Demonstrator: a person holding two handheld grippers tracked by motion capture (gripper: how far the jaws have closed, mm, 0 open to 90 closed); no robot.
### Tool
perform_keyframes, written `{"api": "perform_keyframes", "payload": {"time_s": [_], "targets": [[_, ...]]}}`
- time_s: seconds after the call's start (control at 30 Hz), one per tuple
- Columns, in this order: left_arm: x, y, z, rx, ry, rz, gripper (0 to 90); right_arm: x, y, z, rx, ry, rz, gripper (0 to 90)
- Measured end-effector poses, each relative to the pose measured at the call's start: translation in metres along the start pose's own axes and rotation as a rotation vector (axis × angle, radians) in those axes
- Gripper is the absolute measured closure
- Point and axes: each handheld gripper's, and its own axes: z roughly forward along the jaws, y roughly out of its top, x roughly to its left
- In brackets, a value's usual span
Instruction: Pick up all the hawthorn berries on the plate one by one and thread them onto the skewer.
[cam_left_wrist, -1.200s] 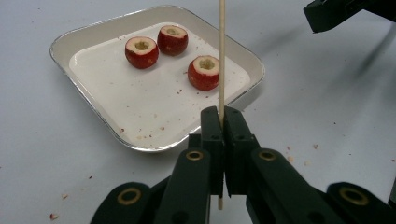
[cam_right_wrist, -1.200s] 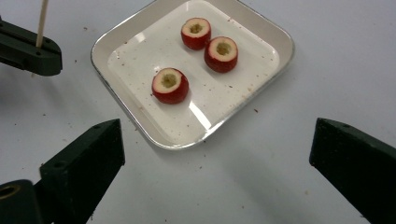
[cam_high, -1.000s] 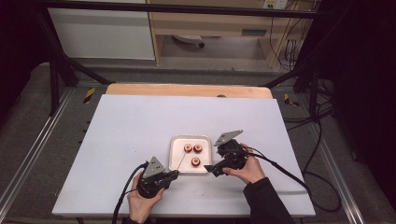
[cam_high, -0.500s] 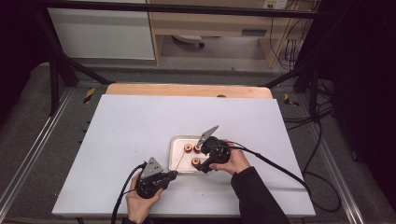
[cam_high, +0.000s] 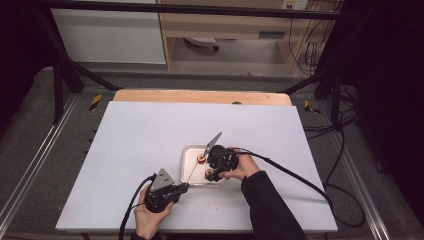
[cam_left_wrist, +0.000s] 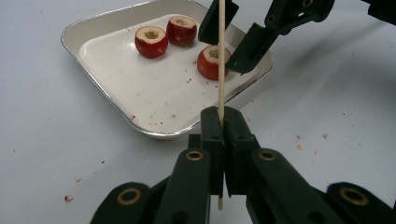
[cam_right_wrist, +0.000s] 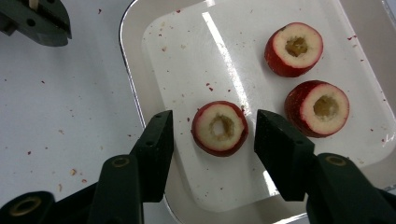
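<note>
The cored red fruit piece (cam_right_wrist: 220, 128) sits squarely between the right gripper (cam_right_wrist: 214, 135), its jaws just closing, not yet touching; left gripper (cam_left_wrist: 223, 122) clamps the upright thin wooden skewer (cam_left_wrist: 222, 56)

- The left hand-held gripper (cam_high: 181, 189) is sitting low at the near side of the worktop (cam_high: 130, 150), gripped from behind by the left hand (cam_high: 150, 217), with its jaws pointing up and to the right.
- Its jaws are pressing together, clamping on a thin wooden skewer (cam_left_wrist: 221, 60).
- The right hand-held gripper (cam_right_wrist: 212, 137) is tilting steeply downward, the right hand (cam_high: 243, 167) wrapping around its body and the dark-sleeved forearm (cam_high: 267, 205) reaching in from the bottom.
- Its jaws have just been closing; they are standing apart on either side of a cored apple piece (cam_right_wrist: 220, 127), with gaps showing at both pads.
</note>
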Motion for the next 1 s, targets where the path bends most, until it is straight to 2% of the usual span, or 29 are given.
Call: {"api": "perform_keyframes", "payload": {"time_s": [0.27,0.57,0.73,0.77,0.87,0.93,0.97,1.0], "targets": [[0.004,-0.003,-0.001,0.002,0.007,-0.012,88.1,-0.003,0.001,0.006,0.020,0.004,-0.024,58.4],[0.005,-0.004,-0.001,0.008,0.012,-0.017,88.2,-0.001,0.002,0.007,0.009,0.004,-0.026,58.9],[0.005,-0.005,-0.004,-0.005,0.015,-0.020,88.2,0.000,0.000,-0.008,-0.030,-0.009,0.015,59.0],[0.005,-0.005,-0.004,-0.009,0.016,-0.025,88.2,-0.001,-0.001,-0.016,-0.073,-0.017,0.048,59.0],[0.004,-0.005,-0.005,-0.024,0.015,-0.038,88.2,-0.001,-0.006,-0.031,-0.148,-0.031,0.110,59.0],[0.003,-0.005,-0.004,-0.028,0.015,-0.038,88.1,0.000,-0.011,-0.040,-0.212,-0.039,0.169,59.0],[0.002,-0.005,-0.004,-0.031,0.015,-0.041,88.1,0.000,-0.011,-0.040,-0.212,-0.039,0.169,59.0],[0.001,-0.005,-0.004,-0.036,0.013,-0.043,88.1,0.000,-0.017,-0.048,-0.276,-0.043,0.237,59.0]]}}
